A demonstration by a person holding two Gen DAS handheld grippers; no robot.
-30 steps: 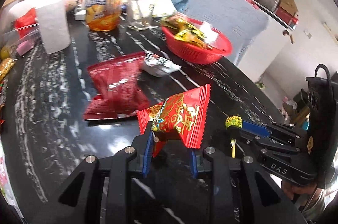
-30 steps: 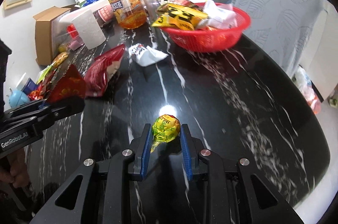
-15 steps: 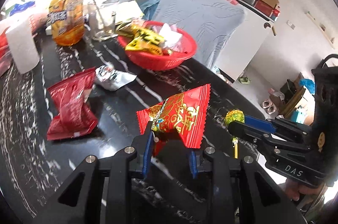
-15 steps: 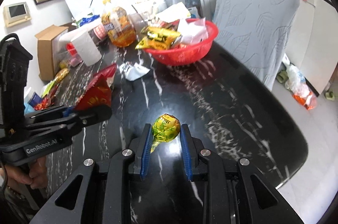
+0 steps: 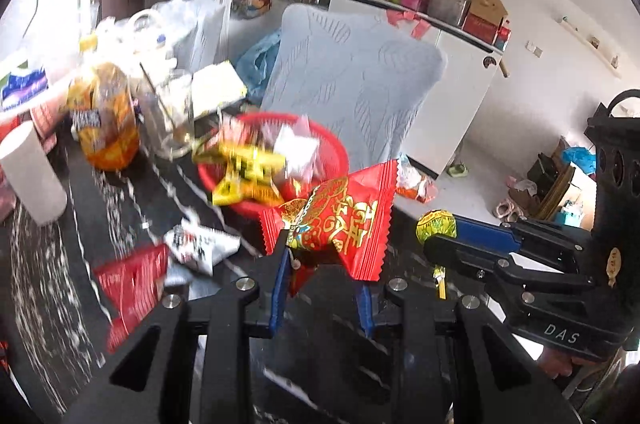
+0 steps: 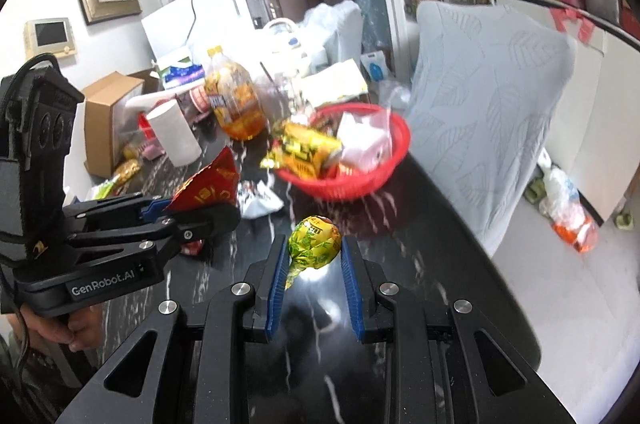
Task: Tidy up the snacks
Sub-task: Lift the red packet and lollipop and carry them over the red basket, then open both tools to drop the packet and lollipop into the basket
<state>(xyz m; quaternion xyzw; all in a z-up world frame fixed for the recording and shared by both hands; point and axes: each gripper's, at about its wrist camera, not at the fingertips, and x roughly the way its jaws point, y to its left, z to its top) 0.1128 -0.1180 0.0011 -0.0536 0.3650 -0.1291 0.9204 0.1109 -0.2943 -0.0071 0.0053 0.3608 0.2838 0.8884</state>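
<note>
My left gripper (image 5: pixel 320 260) is shut on a red snack packet with gold print (image 5: pixel 340 220), held above the black marble table (image 5: pixel 60 264). In the right wrist view that same gripper (image 6: pixel 224 212) shows at the left with the red packet (image 6: pixel 212 184). My right gripper (image 6: pixel 314 256) is shut on a lollipop in a yellow-green wrapper (image 6: pixel 314 242), its stick hanging down; the lollipop (image 5: pixel 436 224) also appears at the right of the left wrist view. Beyond both stands a red basket (image 6: pixel 360 180) with several snacks, a yellow packet (image 6: pixel 308 148) over its rim. The basket (image 5: pixel 336 152) lies just past the red packet.
On the table lie a dark red packet (image 5: pixel 128 284) and a white wrapper (image 5: pixel 200 248). Behind stand a juice bottle (image 6: pixel 234 104), a paper roll (image 6: pixel 174 134), a glass (image 5: pixel 168 116) and a cardboard box (image 6: pixel 108 104). A light grey chair back (image 6: pixel 488 104) stands past the table's right edge.
Both grippers have risen and swung toward the red basket, each keeping its snack. The basket now sits closer to the middle of both views.
</note>
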